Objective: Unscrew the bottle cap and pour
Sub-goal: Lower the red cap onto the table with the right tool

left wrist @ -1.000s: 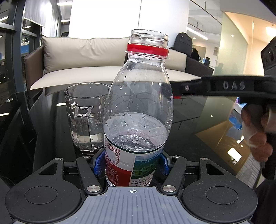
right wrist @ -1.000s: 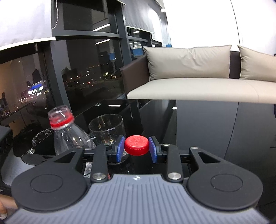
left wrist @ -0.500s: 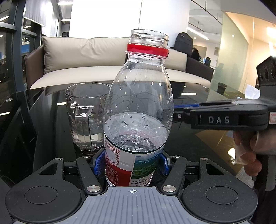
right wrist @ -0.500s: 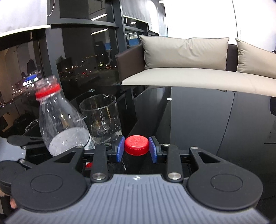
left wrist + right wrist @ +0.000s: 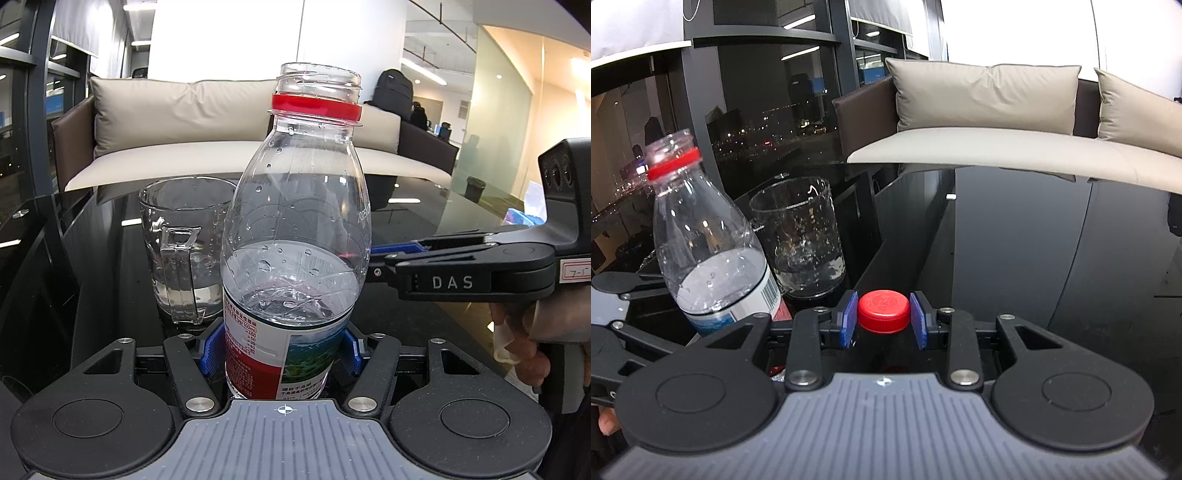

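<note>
My left gripper (image 5: 282, 350) is shut on a clear plastic water bottle (image 5: 295, 258), upright, uncapped, red ring at its neck, about half full. A glass mug (image 5: 184, 251) with a little water stands just behind it to the left. My right gripper (image 5: 883, 319) is shut on the red bottle cap (image 5: 883, 311) and holds it low over the black table, right of the bottle (image 5: 709, 240) and mug (image 5: 801, 236). The right gripper also shows in the left wrist view (image 5: 461, 273), level with the bottle's middle.
A glossy black table (image 5: 1052, 240) carries everything. A beige sofa with cushions (image 5: 184, 122) stands behind the table. Dark windows are on the left side (image 5: 757, 110). An office space with a backpack (image 5: 393, 88) lies to the far right.
My right gripper has come down with the cap, from bottle-neck height to about the bottle's middle. The left gripper and bottle have stayed still.
</note>
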`<state>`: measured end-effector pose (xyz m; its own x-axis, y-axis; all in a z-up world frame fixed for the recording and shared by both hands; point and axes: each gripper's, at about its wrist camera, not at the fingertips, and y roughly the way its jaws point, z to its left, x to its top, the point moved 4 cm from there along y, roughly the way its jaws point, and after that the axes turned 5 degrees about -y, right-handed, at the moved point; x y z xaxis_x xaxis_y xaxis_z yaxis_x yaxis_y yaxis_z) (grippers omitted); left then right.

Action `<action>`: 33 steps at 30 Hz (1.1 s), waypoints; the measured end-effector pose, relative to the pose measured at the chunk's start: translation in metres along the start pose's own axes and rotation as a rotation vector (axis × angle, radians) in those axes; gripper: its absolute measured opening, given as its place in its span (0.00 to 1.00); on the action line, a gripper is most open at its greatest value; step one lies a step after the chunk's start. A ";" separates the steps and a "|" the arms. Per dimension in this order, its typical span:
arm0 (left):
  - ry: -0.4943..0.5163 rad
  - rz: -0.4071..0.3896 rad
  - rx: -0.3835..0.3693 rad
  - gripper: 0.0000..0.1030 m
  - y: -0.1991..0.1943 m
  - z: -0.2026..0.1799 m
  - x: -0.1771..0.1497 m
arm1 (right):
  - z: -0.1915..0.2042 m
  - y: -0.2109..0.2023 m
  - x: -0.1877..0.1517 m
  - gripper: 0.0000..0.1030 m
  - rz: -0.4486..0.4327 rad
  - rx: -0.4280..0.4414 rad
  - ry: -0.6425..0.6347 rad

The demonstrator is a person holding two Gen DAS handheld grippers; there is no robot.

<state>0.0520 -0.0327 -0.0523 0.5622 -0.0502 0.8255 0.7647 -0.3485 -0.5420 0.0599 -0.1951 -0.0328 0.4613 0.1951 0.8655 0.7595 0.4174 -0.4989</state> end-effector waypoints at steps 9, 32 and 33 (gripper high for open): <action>-0.001 0.001 0.000 0.55 -0.001 -0.001 -0.001 | -0.003 0.004 -0.002 0.32 0.025 -0.003 0.000; -0.004 0.002 -0.001 0.56 -0.001 0.000 -0.001 | -0.003 0.017 -0.015 0.32 0.092 0.000 -0.027; -0.003 0.002 -0.001 0.56 -0.001 0.001 -0.001 | -0.003 0.018 -0.016 0.32 0.099 0.002 -0.027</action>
<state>0.0507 -0.0318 -0.0527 0.5650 -0.0482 0.8237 0.7630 -0.3493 -0.5439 0.0675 -0.1931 -0.0563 0.5218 0.2591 0.8128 0.7098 0.3966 -0.5821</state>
